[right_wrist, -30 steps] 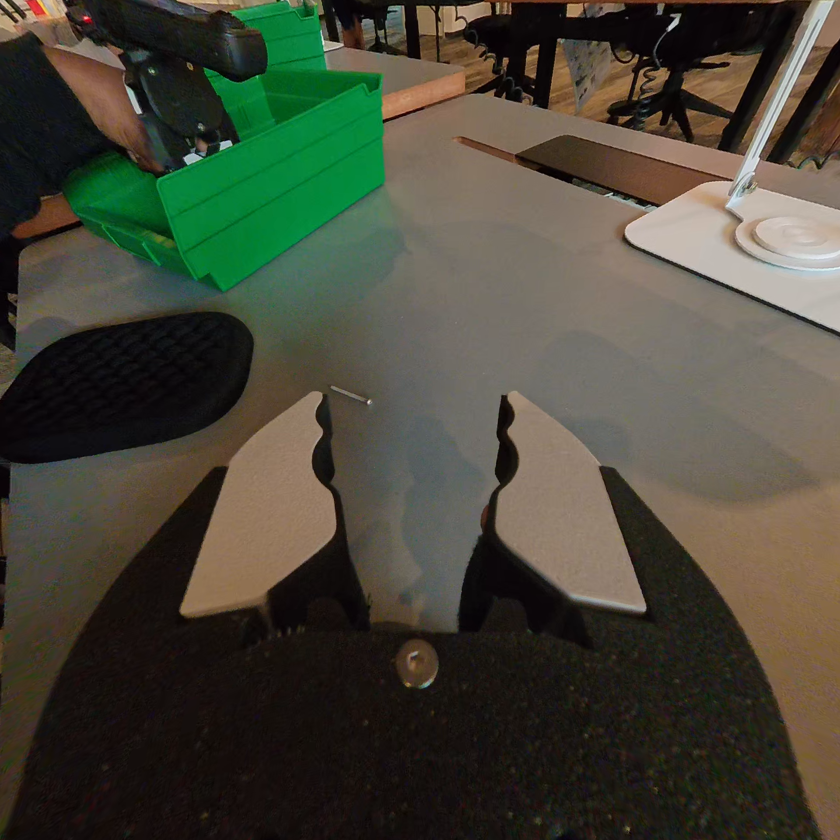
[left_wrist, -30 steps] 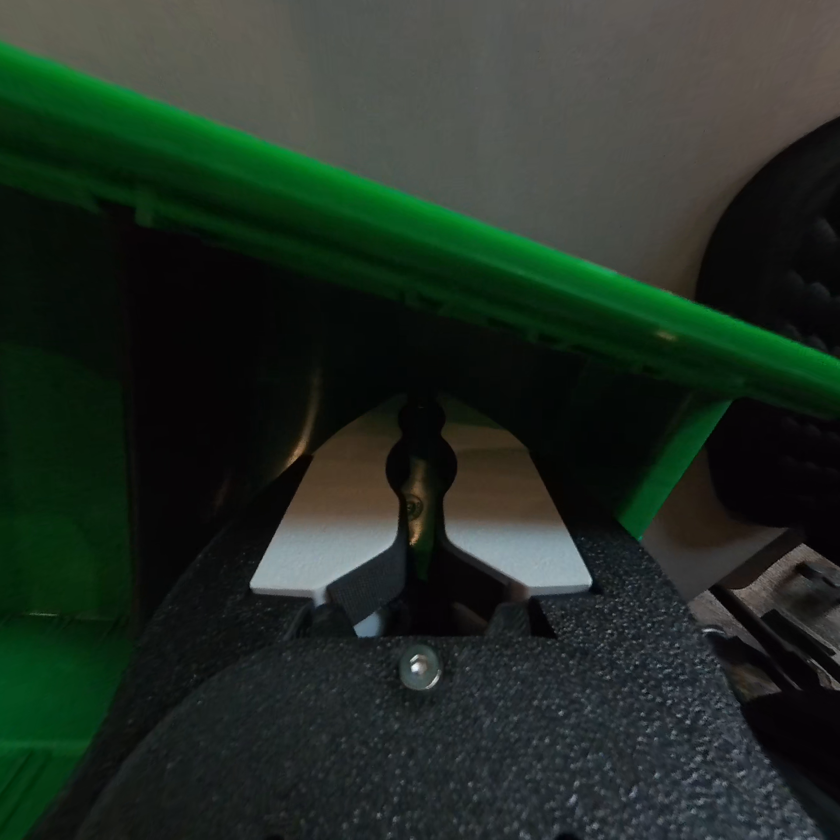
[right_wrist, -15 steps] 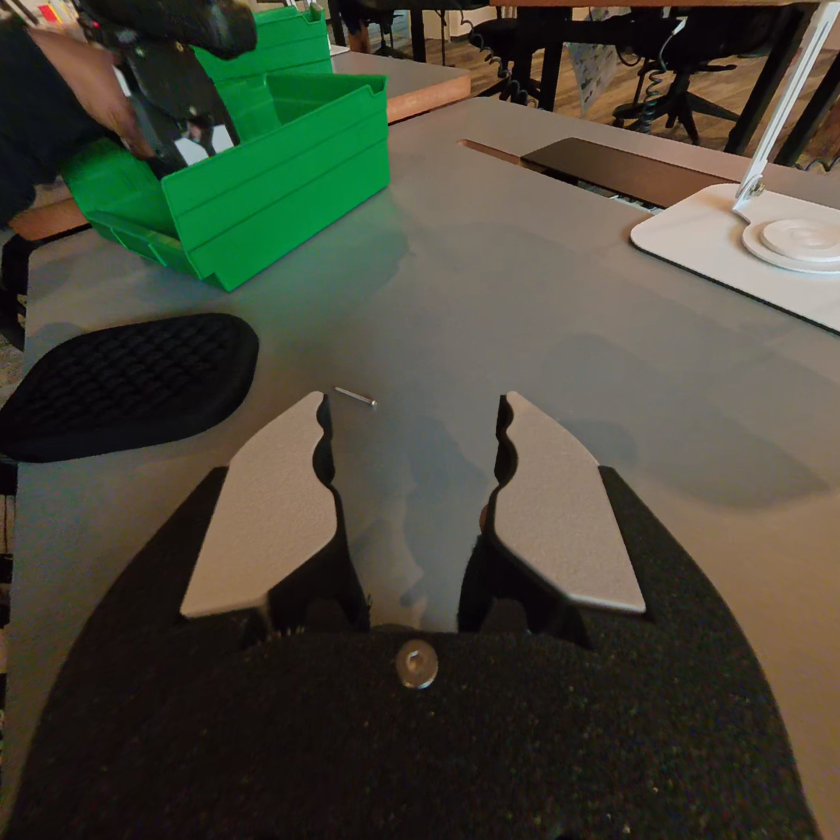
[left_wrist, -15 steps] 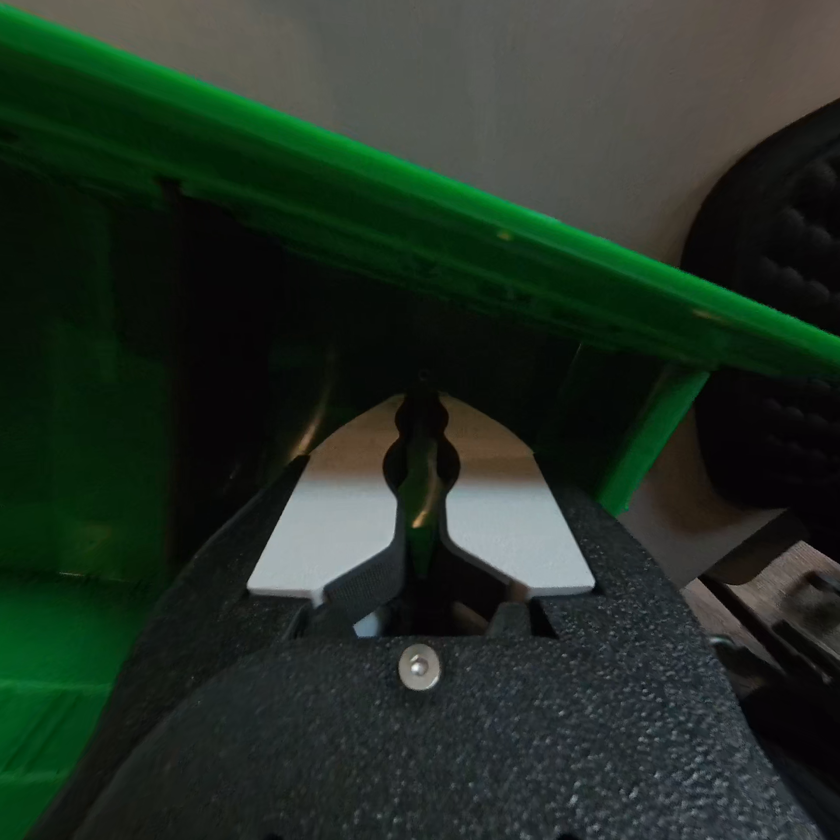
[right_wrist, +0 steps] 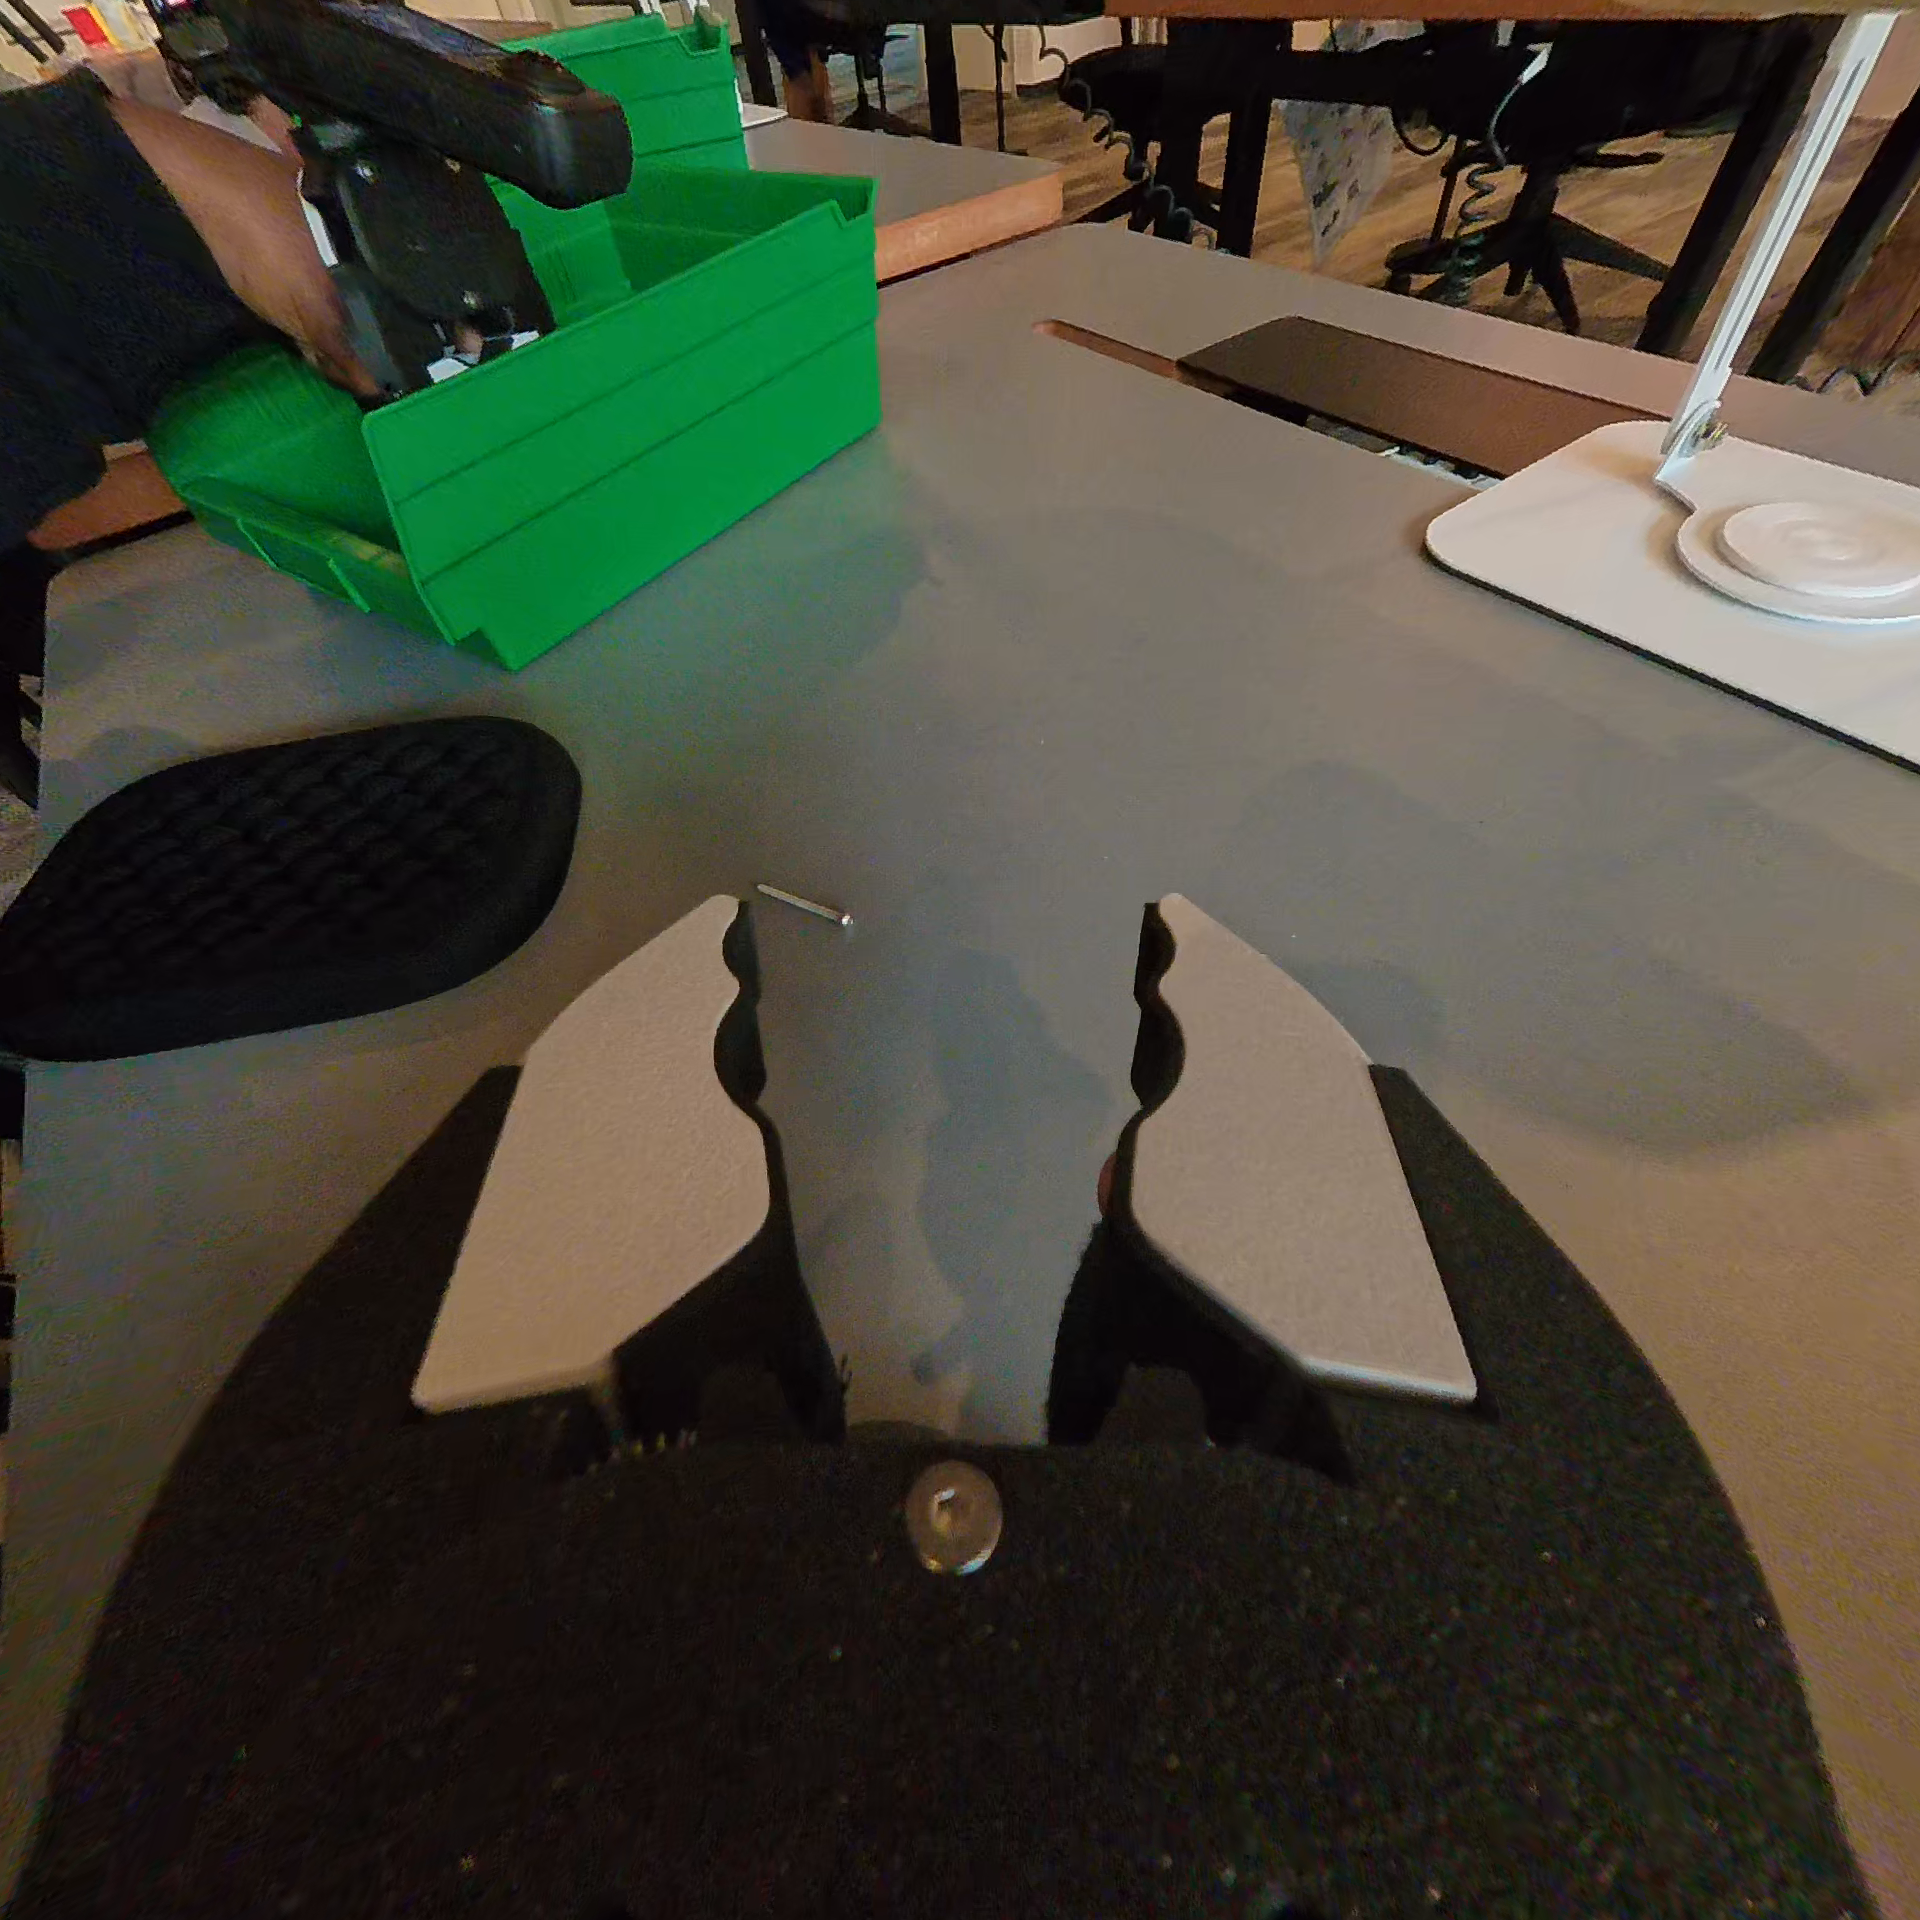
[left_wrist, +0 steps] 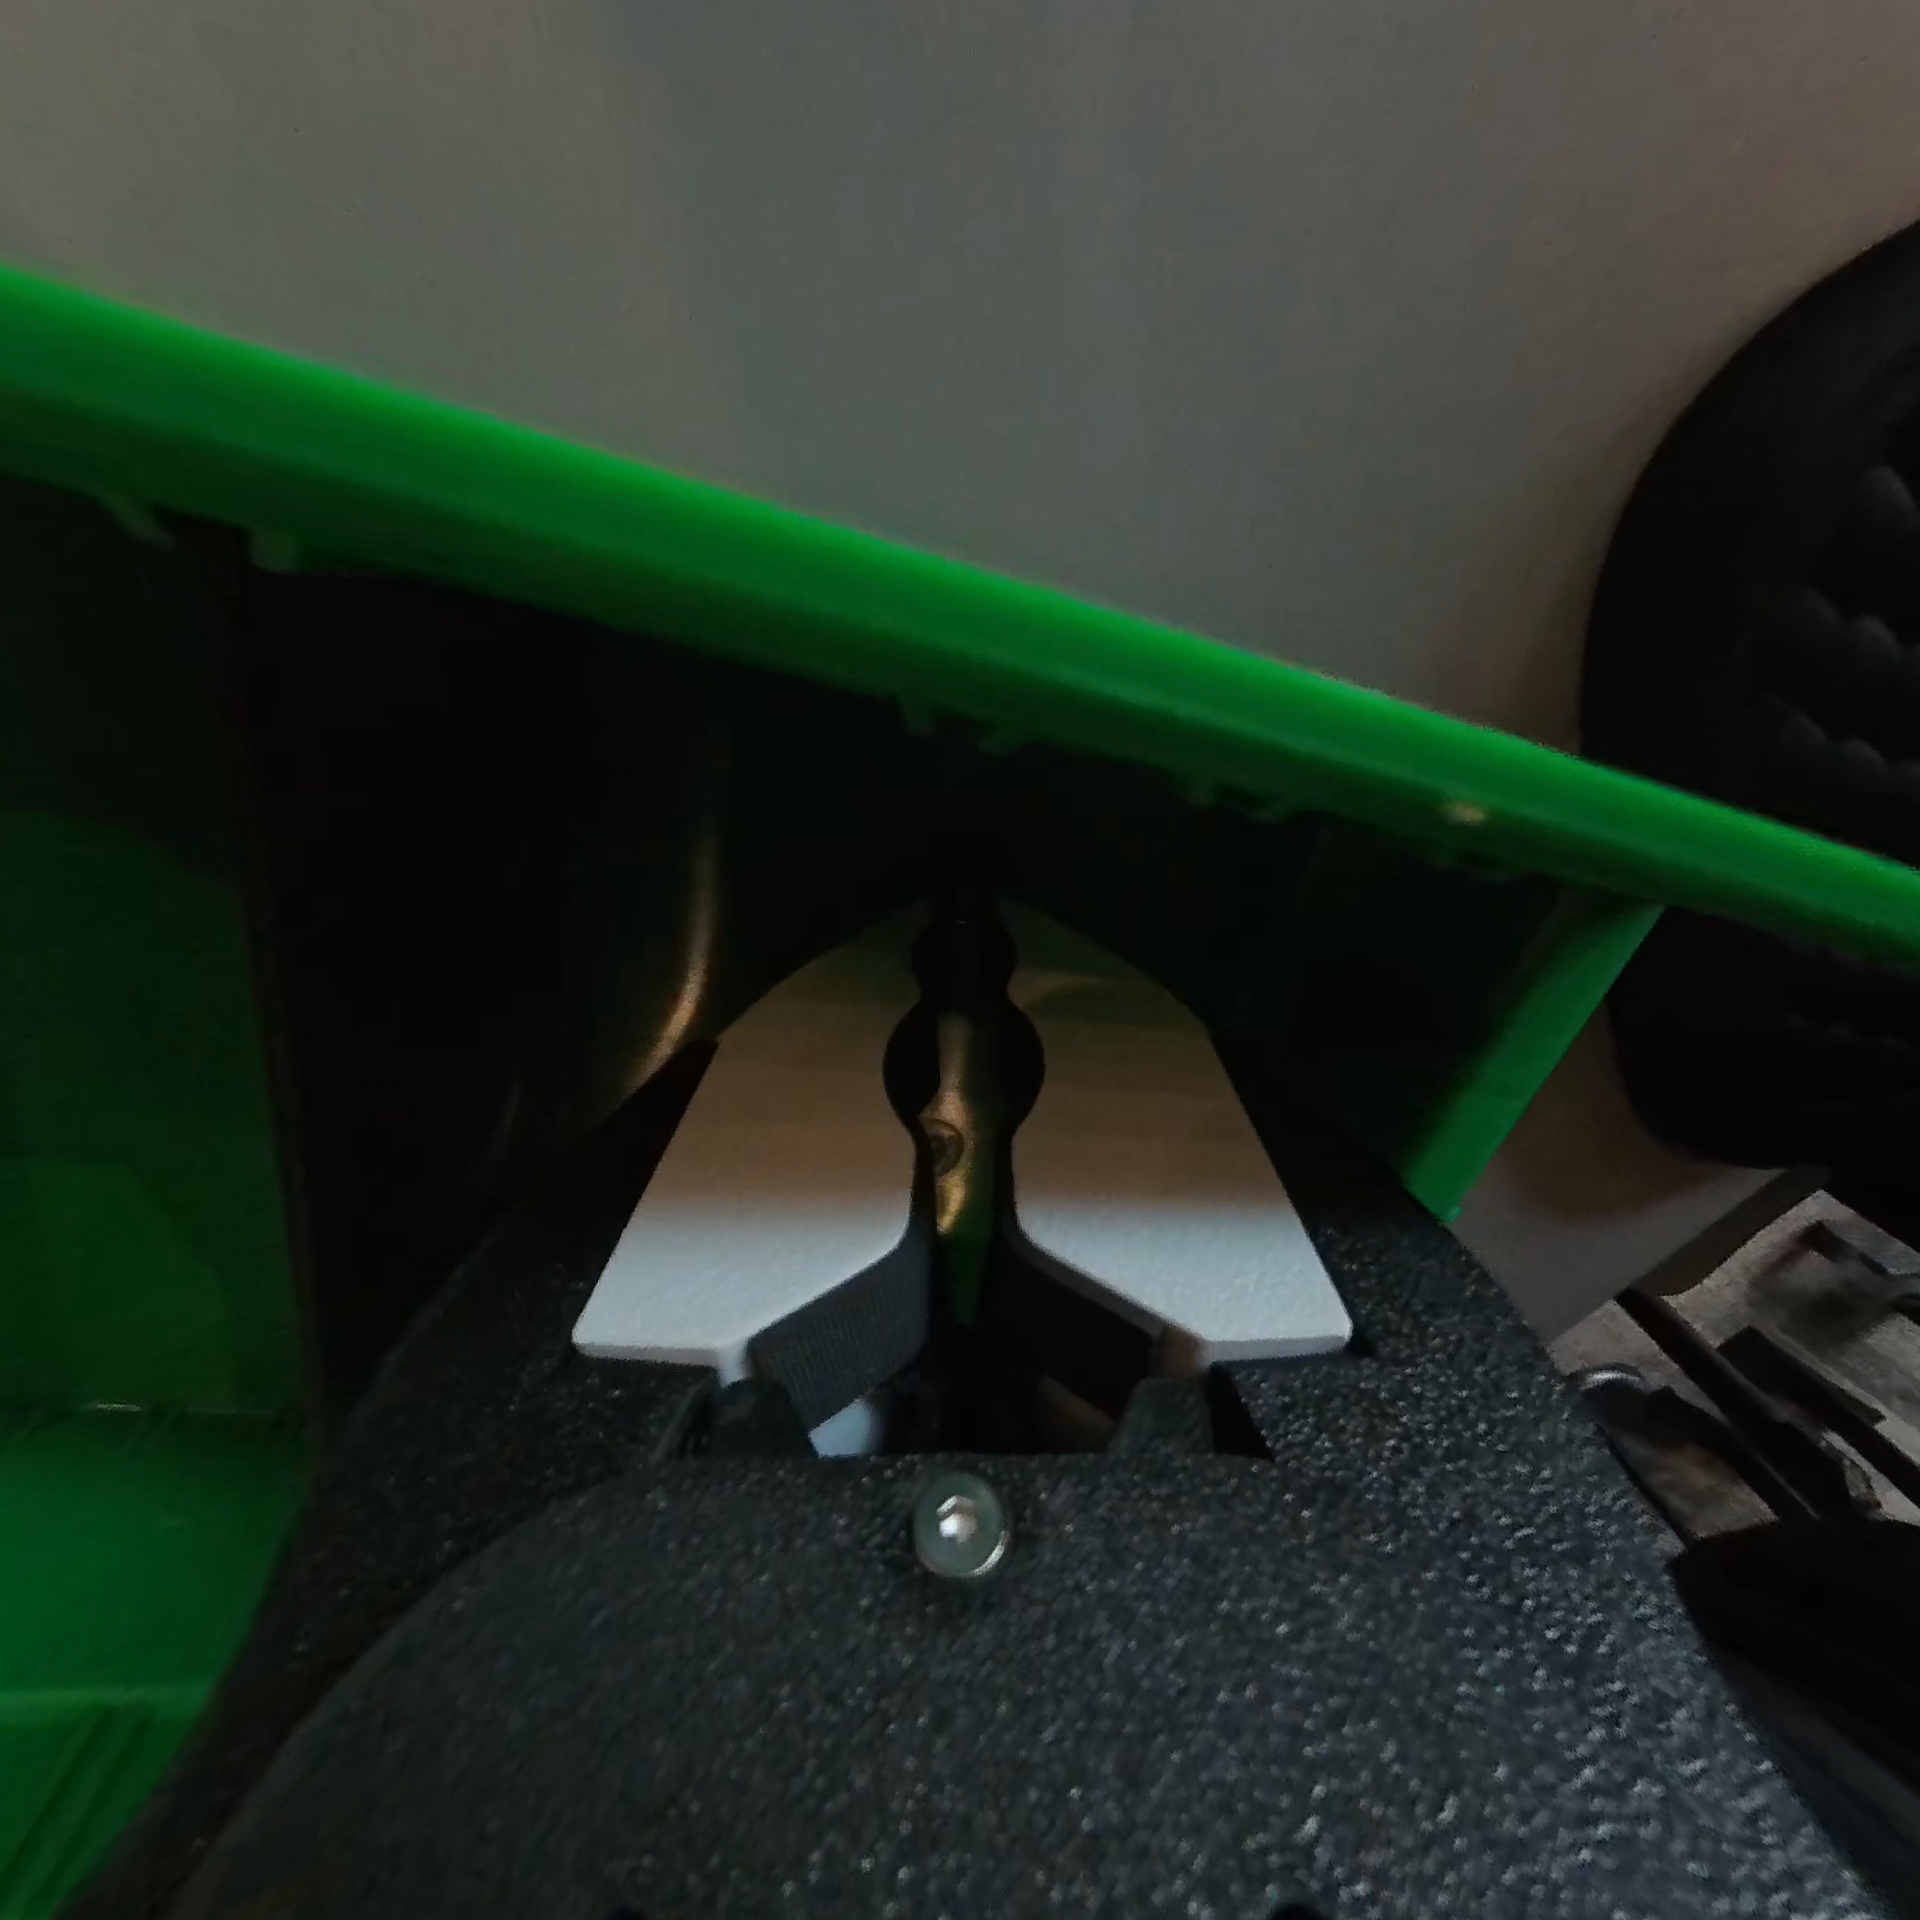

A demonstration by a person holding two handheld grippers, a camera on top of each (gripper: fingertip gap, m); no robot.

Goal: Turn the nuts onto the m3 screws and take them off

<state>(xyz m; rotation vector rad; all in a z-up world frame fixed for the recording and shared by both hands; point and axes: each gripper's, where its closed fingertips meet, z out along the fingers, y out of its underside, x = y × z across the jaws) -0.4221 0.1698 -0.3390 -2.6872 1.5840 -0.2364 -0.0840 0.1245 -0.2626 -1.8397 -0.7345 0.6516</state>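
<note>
My left gripper (left_wrist: 961, 920) is deep inside the green bin (left_wrist: 935, 623) with its fingers (left_wrist: 810, 1122) shut. The tips are in dark shadow, so I cannot tell if anything sits between them. A small round metal piece (left_wrist: 945, 1138) shows through the slot behind the tips. In the right wrist view the left gripper (right_wrist: 416, 239), held by a hand, reaches into the same bin (right_wrist: 623, 416). My right gripper (right_wrist: 945, 904) hovers open and empty over the grey table (right_wrist: 1143, 675). A thin silver screw (right_wrist: 805, 906) lies on the table just ahead of its left fingertip.
A black mesh pad (right_wrist: 281, 883) lies left of the screw and also shows in the left wrist view (left_wrist: 1766, 727). A white lamp base (right_wrist: 1714, 561) stands at the right. A second green bin (right_wrist: 644, 83) sits behind the first. A dark slot (right_wrist: 1351, 384) crosses the table's far side. The tips of one gripper are about 35 cm away from the tips of the other. My left tips are about 25 cm from the thin silver screw (right_wrist: 805, 906), my right tips only 11 cm.
The left gripper rose a little out of the bin, parted its jaws slightly, then dipped back in and shut again. The right gripper and the screw have not moved.
</note>
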